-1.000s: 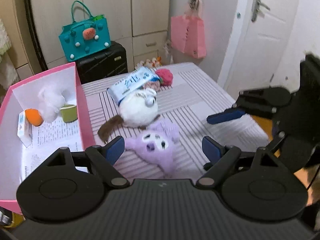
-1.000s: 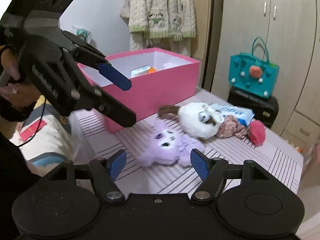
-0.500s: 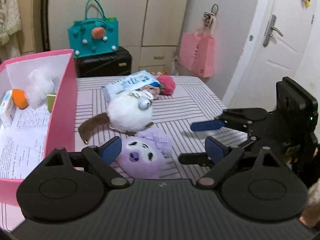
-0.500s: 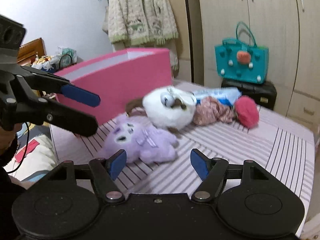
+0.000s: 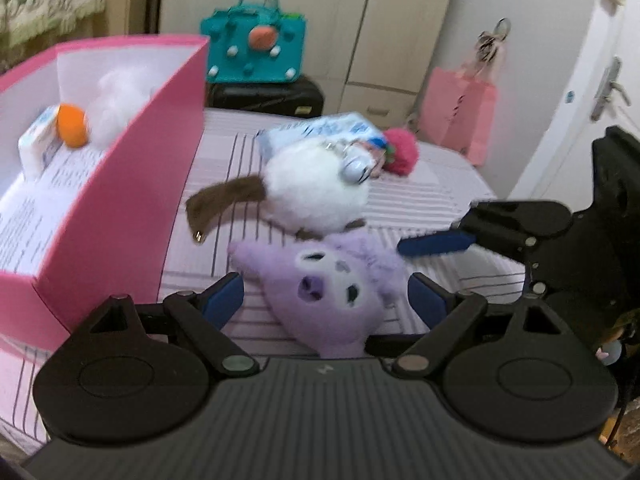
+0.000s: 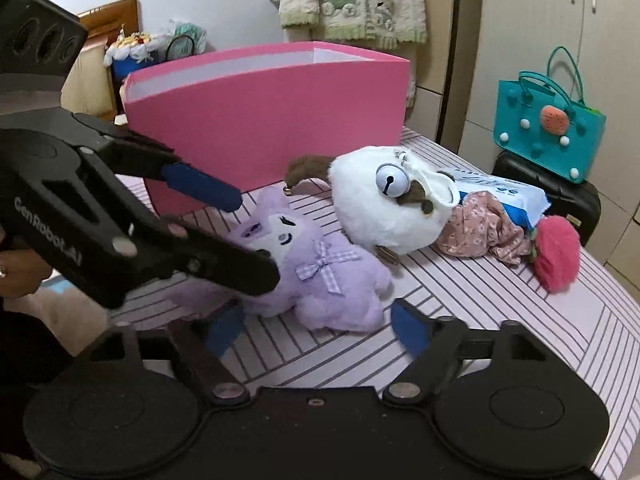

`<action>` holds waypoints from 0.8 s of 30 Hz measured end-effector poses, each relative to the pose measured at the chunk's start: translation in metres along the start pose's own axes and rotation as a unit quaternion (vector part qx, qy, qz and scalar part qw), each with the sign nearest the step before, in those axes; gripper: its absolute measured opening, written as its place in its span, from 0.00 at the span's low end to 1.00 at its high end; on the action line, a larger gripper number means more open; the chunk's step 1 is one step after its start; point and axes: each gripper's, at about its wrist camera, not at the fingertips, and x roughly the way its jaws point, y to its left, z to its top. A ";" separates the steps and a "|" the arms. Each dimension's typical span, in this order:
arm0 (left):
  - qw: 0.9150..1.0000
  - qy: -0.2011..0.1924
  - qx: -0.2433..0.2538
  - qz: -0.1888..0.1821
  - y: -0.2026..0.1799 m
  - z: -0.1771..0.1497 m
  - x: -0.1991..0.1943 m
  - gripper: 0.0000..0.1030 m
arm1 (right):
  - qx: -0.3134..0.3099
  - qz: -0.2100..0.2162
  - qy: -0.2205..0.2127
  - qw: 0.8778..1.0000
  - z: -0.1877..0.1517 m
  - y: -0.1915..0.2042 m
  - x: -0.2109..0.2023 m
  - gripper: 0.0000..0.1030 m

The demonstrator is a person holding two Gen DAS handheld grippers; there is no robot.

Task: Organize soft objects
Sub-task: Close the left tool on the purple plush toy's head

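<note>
The purple plush (image 5: 336,292) lies on the striped tabletop (image 5: 420,200), just in front of the pink box (image 5: 132,200) and touching the white plush (image 5: 316,188) behind it.

Left hand-held gripper (image 5: 326,300): jaws wide and closing slightly. The purple plush sits between its blue pads (image 5: 224,300); no pad is seen pressing on it. In the right wrist view this gripper (image 6: 248,236) reaches in from the left, straddling the plush's head.

Right hand-held gripper (image 6: 318,326): jaws wide and opening. The body of the purple plush (image 6: 320,276) lies between its pads; the left pad's contact is hidden, the right pad (image 6: 410,330) stands clear.

Behind the white plush lie a tissue pack (image 5: 320,132), a floral cloth (image 6: 480,228) and a red pompom (image 6: 556,252), all touching in a row. The pink box holds a white fluffy item (image 5: 116,108), an orange ball (image 5: 72,126) and a small packet (image 5: 38,148). A teal bag (image 5: 256,48) stands on a black case (image 5: 272,94) beyond the tabletop.
</note>
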 end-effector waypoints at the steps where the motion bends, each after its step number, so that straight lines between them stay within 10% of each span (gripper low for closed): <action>1: 1.000 0.004 -0.001 0.001 0.001 -0.001 0.002 0.85 | -0.001 0.001 -0.001 1.000 0.000 0.000 0.002 0.84; 8: 1.000 0.018 -0.014 -0.001 0.007 -0.002 0.014 0.56 | 0.027 0.008 -0.004 1.000 -0.002 -0.001 0.011 0.84; 24: 0.999 0.025 -0.015 -0.034 0.010 -0.005 0.008 0.48 | 0.152 -0.070 -0.055 0.984 -0.021 0.032 -0.006 0.69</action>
